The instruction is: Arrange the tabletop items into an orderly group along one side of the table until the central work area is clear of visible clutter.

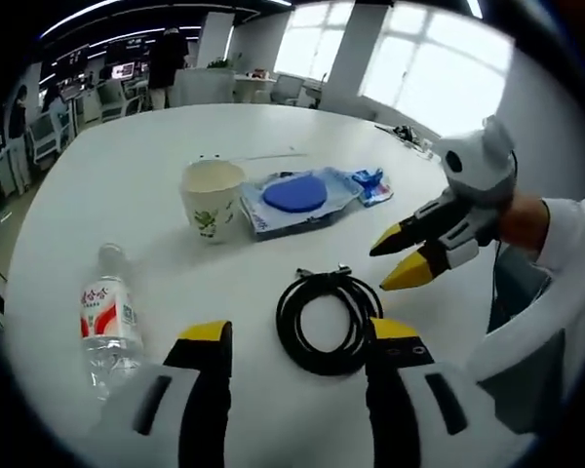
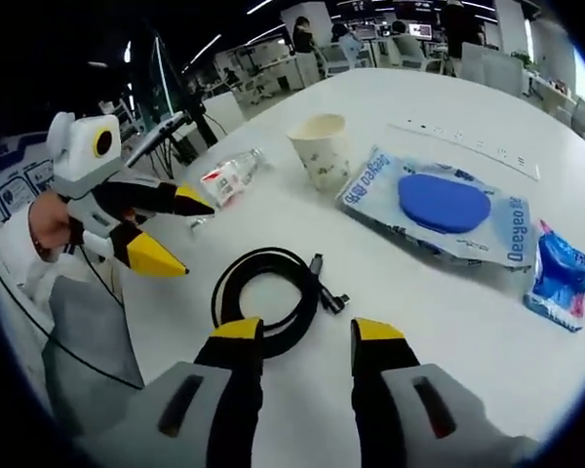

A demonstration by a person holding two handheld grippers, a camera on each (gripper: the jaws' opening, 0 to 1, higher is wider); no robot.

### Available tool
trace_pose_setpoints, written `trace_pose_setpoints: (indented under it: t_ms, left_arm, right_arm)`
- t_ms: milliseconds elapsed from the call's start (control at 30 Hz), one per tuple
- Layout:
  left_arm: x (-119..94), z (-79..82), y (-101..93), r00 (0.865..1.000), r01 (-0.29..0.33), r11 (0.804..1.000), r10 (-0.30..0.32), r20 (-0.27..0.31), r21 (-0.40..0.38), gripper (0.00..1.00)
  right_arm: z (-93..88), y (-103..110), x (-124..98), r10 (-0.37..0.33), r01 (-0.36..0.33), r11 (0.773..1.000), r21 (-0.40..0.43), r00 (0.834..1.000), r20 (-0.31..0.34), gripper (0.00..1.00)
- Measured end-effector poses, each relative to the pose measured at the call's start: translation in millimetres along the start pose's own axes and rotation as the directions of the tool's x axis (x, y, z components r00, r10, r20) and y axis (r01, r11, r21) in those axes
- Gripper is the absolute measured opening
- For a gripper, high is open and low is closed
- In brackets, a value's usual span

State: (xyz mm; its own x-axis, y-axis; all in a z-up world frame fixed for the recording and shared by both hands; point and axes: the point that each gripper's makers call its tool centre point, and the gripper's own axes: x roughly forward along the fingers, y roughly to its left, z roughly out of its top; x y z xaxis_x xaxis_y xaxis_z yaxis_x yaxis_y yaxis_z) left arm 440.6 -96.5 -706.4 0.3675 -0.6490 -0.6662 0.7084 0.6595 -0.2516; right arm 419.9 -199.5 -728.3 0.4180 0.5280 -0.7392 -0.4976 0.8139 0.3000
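A black coiled cable (image 1: 289,322) (image 2: 265,256) lies on the white table (image 1: 127,166) (image 2: 448,322). My left gripper (image 1: 300,336) (image 2: 191,240) is open just short of the coil. My right gripper (image 1: 380,268) (image 2: 307,331) is open too, with nothing between its jaws, and its left jaw tip sits over the coil's near edge. Farther off stand a paper cup (image 1: 213,200) (image 2: 322,146), a clear bag holding a blue disc (image 1: 297,200) (image 2: 444,205) and a small blue packet (image 1: 370,183) (image 2: 561,273). A water bottle (image 1: 107,322) (image 2: 229,175) lies on its side.
A long white strip (image 1: 263,156) (image 2: 468,146) lies beyond the bag. Office desks and chairs (image 1: 97,97) stand past the table's far edge. A person's hand (image 2: 49,224) holds the left gripper at the table's near edge.
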Motion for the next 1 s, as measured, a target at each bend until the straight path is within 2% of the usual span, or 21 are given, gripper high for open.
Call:
trace_pose_setpoints:
  t_ms: [133, 267, 433, 467, 733, 800, 900, 1000]
  left_arm:
    - [11.8, -9.5, 0.2, 0.999, 0.000, 1.000, 0.000, -0.038, 0.011, 0.50]
    - [22.3, -17.3, 0.3, 0.998, 0.001, 1.000, 0.001, -0.069, 0.021, 0.43]
    - [32.2, -20.7, 0.1, 0.996, -0.006, 0.999, 0.009, -0.085, 0.032, 0.35]
    - [34.1, -25.7, 2.1, 0.993, -0.015, 0.999, 0.020, -0.113, 0.047, 0.34]
    - [42.8, -33.8, 2.2, 0.989, -0.020, 0.998, 0.027, -0.145, 0.052, 0.24]
    - [43.7, -39.4, 1.9, 0.985, -0.017, 0.997, 0.031, -0.172, 0.081, 0.21]
    - [44.5, -39.2, -2.3, 0.985, 0.003, 0.996, 0.013, -0.171, 0.090, 0.17]
    - [46.1, -37.8, -2.0, 0.985, -0.009, 0.996, 0.024, -0.172, 0.088, 0.16]
  right_arm:
    - [-5.6, 3.9, 9.7, 0.002, -0.002, 1.000, 0.006, 1.000, -0.015, 0.29]
    - [-9.8, 5.5, 16.4, 0.007, -0.007, 1.000, 0.012, 1.000, -0.029, 0.26]
    - [-11.7, 2.6, 23.1, 0.000, 0.000, 1.000, 0.021, 0.999, -0.035, 0.21]
    - [-11.8, 2.1, 24.0, 0.000, 0.001, 1.000, 0.024, 0.999, -0.034, 0.20]
    - [-14.4, 1.2, 31.1, 0.003, -0.002, 1.000, 0.030, 0.999, -0.044, 0.10]
    - [-14.6, 2.0, 31.9, 0.005, -0.003, 0.999, 0.033, 0.999, -0.045, 0.08]
    - [-14.7, 1.3, 32.9, -0.002, 0.004, 0.999, 0.034, 0.999, -0.046, 0.08]
    - [-14.9, 1.2, 32.6, -0.005, 0.007, 0.999, 0.051, 0.999, -0.050, 0.07]
